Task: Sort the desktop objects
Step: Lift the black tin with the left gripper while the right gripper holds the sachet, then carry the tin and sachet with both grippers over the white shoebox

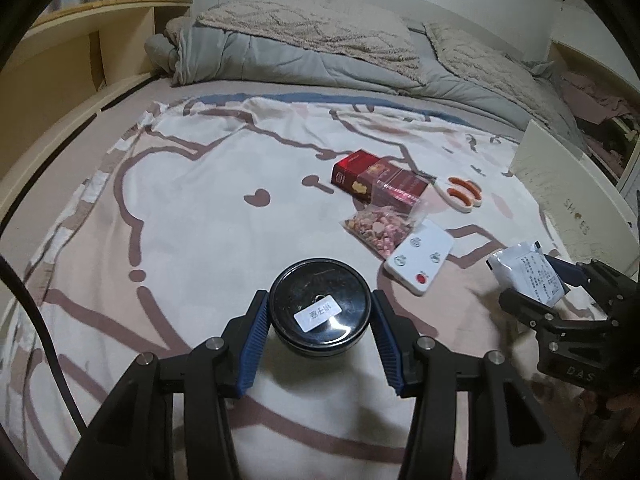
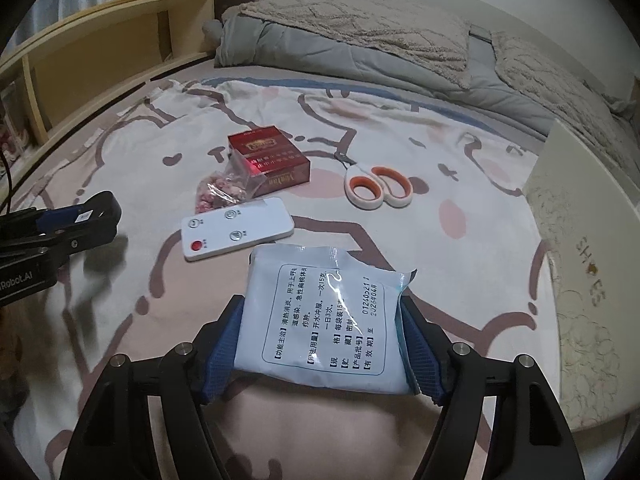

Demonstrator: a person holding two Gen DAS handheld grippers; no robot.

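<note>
Right wrist view: bed blanket (image 2: 132, 152) | shoe box (image 2: 580, 280) stands right of right gripper (image 2: 326, 344), nearer it | sachet (image 2: 320, 320) clamped between its fingers | left gripper (image 1: 318, 328) fingers pinch round tin (image 1: 318, 312), above blanket

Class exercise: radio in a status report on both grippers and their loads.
Left gripper shut on round tin. Right gripper shut on white sachet. Remote, scissors lie ahead.
</note>
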